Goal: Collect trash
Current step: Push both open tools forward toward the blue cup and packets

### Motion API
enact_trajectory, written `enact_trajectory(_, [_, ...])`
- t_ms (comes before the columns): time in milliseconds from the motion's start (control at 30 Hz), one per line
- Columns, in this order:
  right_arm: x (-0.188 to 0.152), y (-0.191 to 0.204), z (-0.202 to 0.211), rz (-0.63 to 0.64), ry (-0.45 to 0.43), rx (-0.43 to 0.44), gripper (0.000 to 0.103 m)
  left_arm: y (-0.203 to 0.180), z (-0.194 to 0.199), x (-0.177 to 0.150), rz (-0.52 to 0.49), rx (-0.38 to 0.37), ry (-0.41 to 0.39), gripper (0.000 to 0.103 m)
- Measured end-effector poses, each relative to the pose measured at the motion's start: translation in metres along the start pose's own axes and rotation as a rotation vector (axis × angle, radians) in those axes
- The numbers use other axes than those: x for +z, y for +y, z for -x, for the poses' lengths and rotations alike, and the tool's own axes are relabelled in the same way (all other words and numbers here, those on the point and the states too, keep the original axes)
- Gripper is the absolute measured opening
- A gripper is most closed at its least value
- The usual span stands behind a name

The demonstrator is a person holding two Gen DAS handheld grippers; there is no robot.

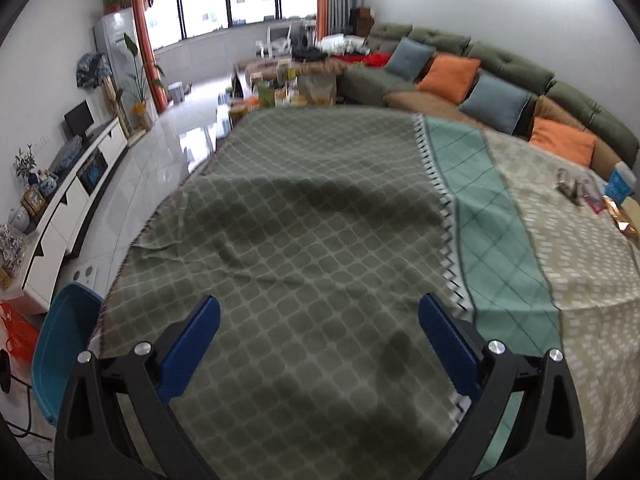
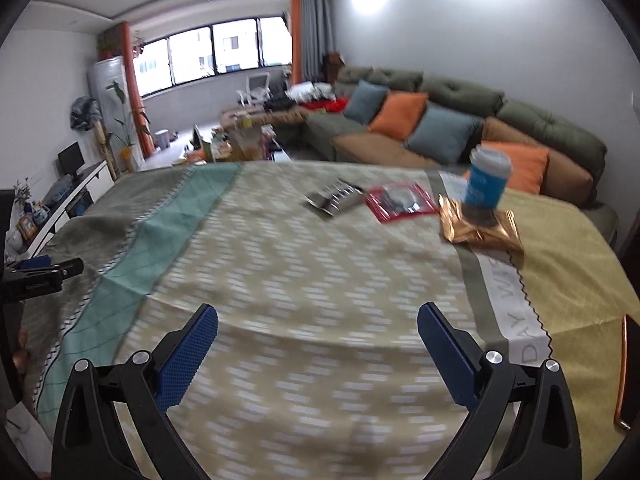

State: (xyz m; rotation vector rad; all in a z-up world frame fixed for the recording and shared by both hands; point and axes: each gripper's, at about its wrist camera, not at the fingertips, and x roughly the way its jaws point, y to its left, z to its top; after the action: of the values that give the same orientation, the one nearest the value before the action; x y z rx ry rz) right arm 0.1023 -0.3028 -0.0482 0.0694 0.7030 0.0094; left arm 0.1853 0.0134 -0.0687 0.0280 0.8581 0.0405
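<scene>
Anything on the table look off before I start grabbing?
Yes: the blue cup stands on the gold wrapper rather than the cloth, and it looks tilted, though fisheye and blur may exaggerate that. The silver wrapper and red packet lie flat nearby. No spill is visible.

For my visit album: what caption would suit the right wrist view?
Open right hand-held gripper over a patchwork tablecloth, facing a silver wrapper, red packet, gold foil bag and blue paper cup.

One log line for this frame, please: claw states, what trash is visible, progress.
left claw open, empty | right claw open, empty | on table: silver wrapper, red packet, gold wrapper, blue cup | nothing collected yet
</scene>
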Motion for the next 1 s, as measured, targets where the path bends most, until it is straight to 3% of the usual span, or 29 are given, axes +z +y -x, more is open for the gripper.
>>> enact_trajectory(100, [0.000,-0.023,-0.014,-0.018,0.053,-0.017,0.099,0.001,-0.021,0.007,0.002,0.000,0.081,0.100])
enact_trajectory(500, [0.004,-0.080,-0.056,-0.047,0.229,-0.068,0.099,0.004,-0.040,0.024,0.022,0.020,0.090,0.100])
enact_trajectory(633, [0.008,-0.084,-0.059,0.001,0.227,-0.105,0.099,0.004,-0.040,0.025,0.022,0.020,0.090,0.100])
enact_trajectory(1000, [0.014,-0.103,-0.069,-0.013,0.241,-0.068,0.100,0.004,-0.040,0.024,0.022,0.020,0.090,0.100])
